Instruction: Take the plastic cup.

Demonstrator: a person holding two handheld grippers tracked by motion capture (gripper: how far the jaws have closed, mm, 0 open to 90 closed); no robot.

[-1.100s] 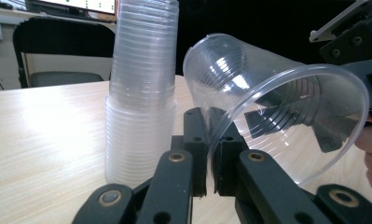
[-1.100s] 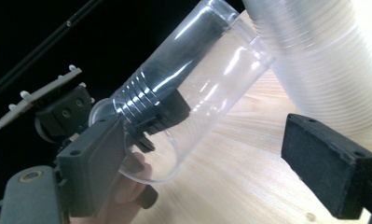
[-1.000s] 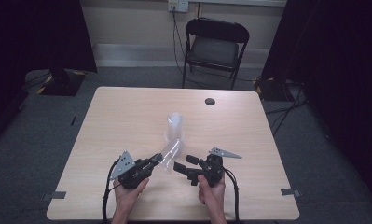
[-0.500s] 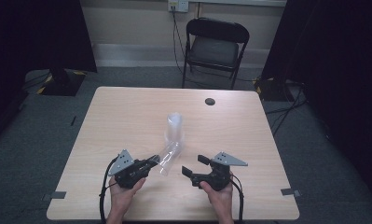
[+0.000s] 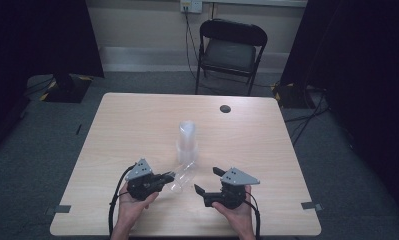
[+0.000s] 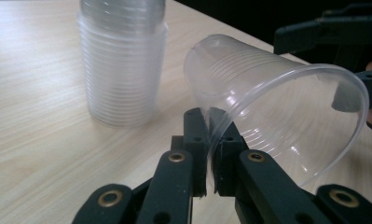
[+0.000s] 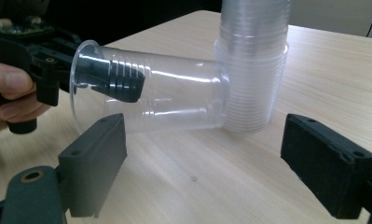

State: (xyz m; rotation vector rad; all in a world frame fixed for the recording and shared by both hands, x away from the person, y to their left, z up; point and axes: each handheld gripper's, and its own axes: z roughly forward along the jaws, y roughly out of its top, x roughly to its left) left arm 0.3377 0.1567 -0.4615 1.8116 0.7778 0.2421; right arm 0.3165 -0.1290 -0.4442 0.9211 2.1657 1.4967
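Tally, high view: one wooden table [image 5: 137,130]. One black folding chair [image 5: 230,50] behind it. One small dark round disc [image 5: 225,108] on the tabletop near the far edge. One wall outlet [image 5: 191,5] with a cord hanging from it.

Clear plastic cups: one single cup [image 6: 272,116] lying on its side, plus one upright stack of nested cups [image 6: 122,60]. Number of cups in the stack cannot be counted; the rims run together.

Grippers: two, left gripper [image 5: 168,176] and right gripper [image 5: 208,181]. Hands: two, one per gripper.
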